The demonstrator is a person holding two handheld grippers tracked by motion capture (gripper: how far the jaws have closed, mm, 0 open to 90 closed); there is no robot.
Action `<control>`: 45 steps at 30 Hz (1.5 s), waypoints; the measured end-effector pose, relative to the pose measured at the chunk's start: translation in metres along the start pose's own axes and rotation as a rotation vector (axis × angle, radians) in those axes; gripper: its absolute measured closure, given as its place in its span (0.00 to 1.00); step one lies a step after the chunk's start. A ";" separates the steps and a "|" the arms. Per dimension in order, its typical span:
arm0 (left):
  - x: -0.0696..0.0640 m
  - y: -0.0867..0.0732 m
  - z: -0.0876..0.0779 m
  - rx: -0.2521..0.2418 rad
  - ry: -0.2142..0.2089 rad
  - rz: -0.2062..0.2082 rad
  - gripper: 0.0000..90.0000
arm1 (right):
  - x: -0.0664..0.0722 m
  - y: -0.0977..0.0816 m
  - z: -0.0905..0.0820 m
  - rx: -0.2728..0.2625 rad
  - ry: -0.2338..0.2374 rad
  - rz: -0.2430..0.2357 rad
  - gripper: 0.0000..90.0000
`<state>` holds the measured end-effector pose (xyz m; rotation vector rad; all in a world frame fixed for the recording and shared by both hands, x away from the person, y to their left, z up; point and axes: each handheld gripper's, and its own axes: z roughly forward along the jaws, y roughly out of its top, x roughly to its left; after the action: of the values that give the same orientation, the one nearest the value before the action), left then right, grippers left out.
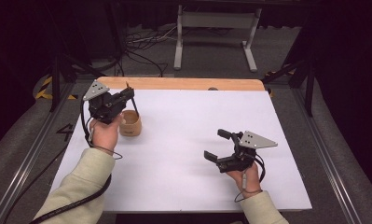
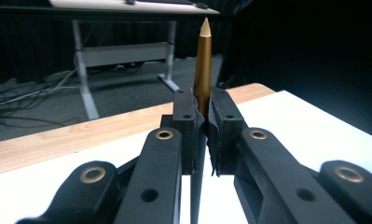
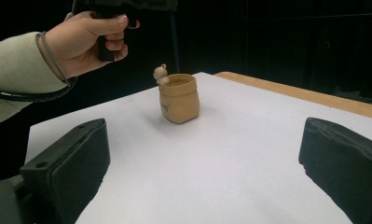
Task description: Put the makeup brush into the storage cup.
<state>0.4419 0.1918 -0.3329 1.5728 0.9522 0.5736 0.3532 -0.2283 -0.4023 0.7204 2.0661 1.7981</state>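
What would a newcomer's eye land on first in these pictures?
Probably the gold-tipped pen, clamped upright in the left hand-held gripper above the tan pot at the white mat's left. Next, the right hand-held gripper, wide open and empty near the mat's front right.

Light from overhead, bright on white counter [image 1: 183, 140]; surroundings dark, near black at frame edges. Soft shadows w/ faint edges under pot [image 3: 178, 99]. Left tool view: near jaws blurred, bkgd soft. Low res overall, no glare
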 end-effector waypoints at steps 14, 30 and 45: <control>0.009 -0.003 -0.003 0.007 0.055 -0.008 0.92 | 0.002 0.002 0.001 -0.007 0.015 0.000 0.02; 0.019 -0.016 0.007 0.070 0.051 -0.033 0.92 | 0.003 0.002 0.002 -0.011 0.020 -0.003 0.02; 0.018 -0.029 0.017 0.133 0.045 -0.038 0.92 | 0.003 0.002 0.002 -0.013 0.020 -0.001 0.02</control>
<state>0.4577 0.1977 -0.3676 1.6622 1.0696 0.5300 0.3524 -0.2252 -0.4005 0.7003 2.0655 1.8232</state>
